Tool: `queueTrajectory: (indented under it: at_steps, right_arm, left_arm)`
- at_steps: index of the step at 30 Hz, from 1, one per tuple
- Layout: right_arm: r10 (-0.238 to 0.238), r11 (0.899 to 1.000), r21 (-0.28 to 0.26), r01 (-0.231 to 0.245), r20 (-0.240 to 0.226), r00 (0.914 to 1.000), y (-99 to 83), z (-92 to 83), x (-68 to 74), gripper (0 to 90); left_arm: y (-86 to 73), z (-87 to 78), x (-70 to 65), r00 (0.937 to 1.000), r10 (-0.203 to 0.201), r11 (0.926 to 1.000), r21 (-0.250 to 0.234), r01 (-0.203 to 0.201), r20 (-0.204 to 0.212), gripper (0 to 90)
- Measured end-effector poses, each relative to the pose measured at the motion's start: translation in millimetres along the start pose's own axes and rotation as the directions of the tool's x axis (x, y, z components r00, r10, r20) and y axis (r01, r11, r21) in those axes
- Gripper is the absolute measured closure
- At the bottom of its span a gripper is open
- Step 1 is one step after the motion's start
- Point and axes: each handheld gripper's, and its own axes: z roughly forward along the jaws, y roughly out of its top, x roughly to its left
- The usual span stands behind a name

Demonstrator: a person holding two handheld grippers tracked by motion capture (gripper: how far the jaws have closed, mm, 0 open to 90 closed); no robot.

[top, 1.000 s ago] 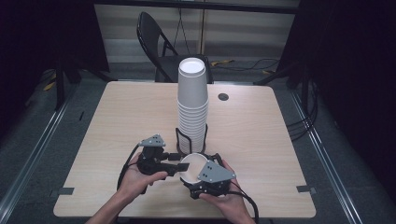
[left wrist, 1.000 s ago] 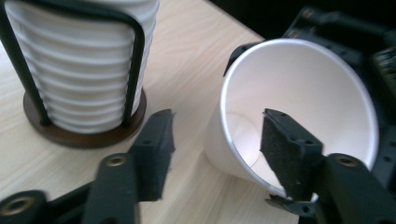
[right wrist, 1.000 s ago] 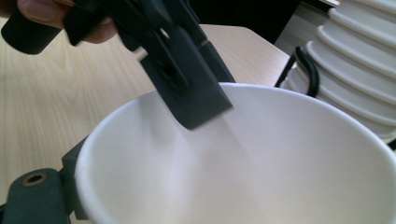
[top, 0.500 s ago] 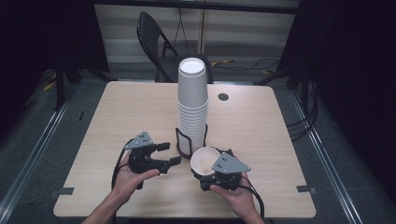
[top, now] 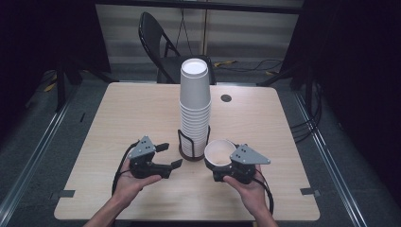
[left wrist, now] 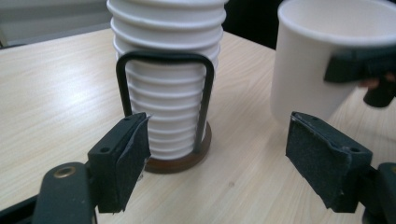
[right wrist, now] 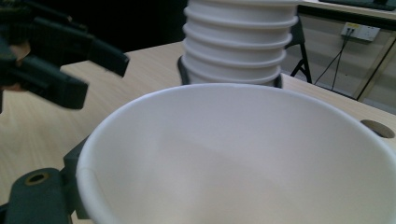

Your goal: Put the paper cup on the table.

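Paper cup (top: 220,152) clenched upright in right tool (top: 226,166) beside stack (top: 194,106), left tool (top: 166,156) just released, freeing cup for transfer.

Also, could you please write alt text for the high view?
A person's right gripper holds a single white paper cup upright beside a tall stack of paper cups in a black wire holder on a wooden table. The left gripper, jaws open, holds nothing.
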Motion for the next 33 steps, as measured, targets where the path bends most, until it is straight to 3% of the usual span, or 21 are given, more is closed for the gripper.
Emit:
queueTrajectory:
  at_steps: [10, 14, 17, 28, 33]
  right_arm:
    - [0.068, 0.998, -0.017, -0.067, 0.050, 0.9965, 5.0, -2.9, -26.5, 11.5]
    - [0.091, 0.996, -0.020, -0.089, 0.066, 0.9937, 6.7, -1.3, -35.6, 11.4]
    - [0.102, 0.995, -0.022, -0.101, 0.085, 0.9912, 7.8, 0.3, -43.0, 11.4]
    - [0.131, 0.991, -0.015, -0.130, 0.138, 0.9817, 16.8, 22.7, -69.2, 11.4]
    - [0.170, 0.985, -0.018, -0.170, 0.168, 0.9710, 16.5, 35.5, -84.2, 11.5]
  left_arm:
    - [-13.2, -9.0, 3.8, 0.9990, 0.024, 0.9988, 0.043, -0.022, -0.038, 20.0]
    - [-22.4, -12.7, 5.5, 0.9991, 0.012, 0.9988, 0.047, -0.010, -0.040, 18.9]
    - [-30.6, -15.0, 8.8, 0.9992, -0.018, 0.9988, 0.045, 0.020, -0.035, 18.3]
    - [-42.9, -16.6, 8.8, 0.9994, -0.001, 0.9980, 0.063, 0.004, -0.035, 19.3]
    - [-43.7, -17.6, 12.3, 0.9987, -0.014, 0.9983, 0.056, 0.017, -0.049, 20.0]
